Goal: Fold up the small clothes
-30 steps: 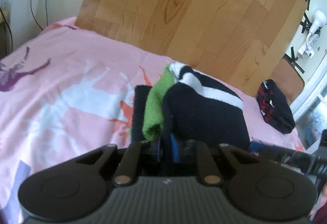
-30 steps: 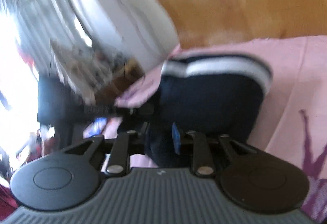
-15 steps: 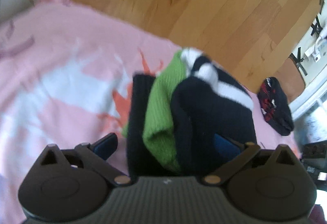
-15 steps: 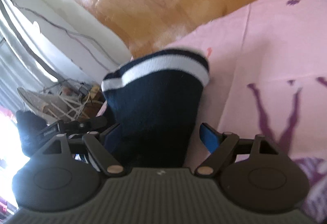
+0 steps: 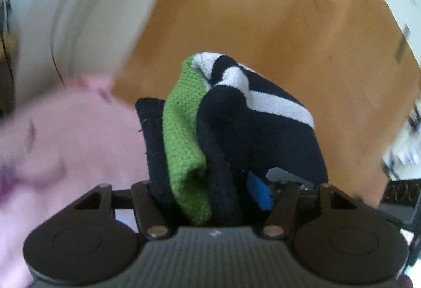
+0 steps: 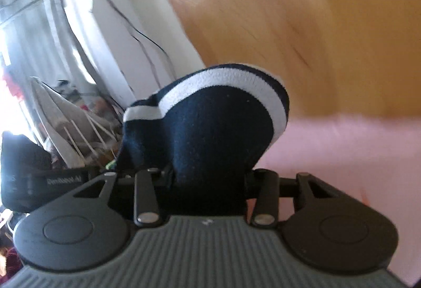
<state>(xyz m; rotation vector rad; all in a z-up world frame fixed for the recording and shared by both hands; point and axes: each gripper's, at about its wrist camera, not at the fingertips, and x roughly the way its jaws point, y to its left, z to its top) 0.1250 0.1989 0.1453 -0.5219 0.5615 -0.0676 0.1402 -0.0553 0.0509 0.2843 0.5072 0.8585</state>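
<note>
While both my grippers pinch the folded sock bundle point(image 5: 223, 135) and hold it above the pink bedsheet point(image 5: 65, 135), left gripper point(image 5: 210, 198) and right gripper point(image 6: 209, 182) closed on it, I judge folding finished; putting it down remains. I can read no writing; all blurred.

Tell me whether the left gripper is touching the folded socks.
Touching. In the left wrist view, the left gripper has its fingers pressed against both sides of the socks bundle, the green and dark layers squeezed between them with no gap showing.
</note>
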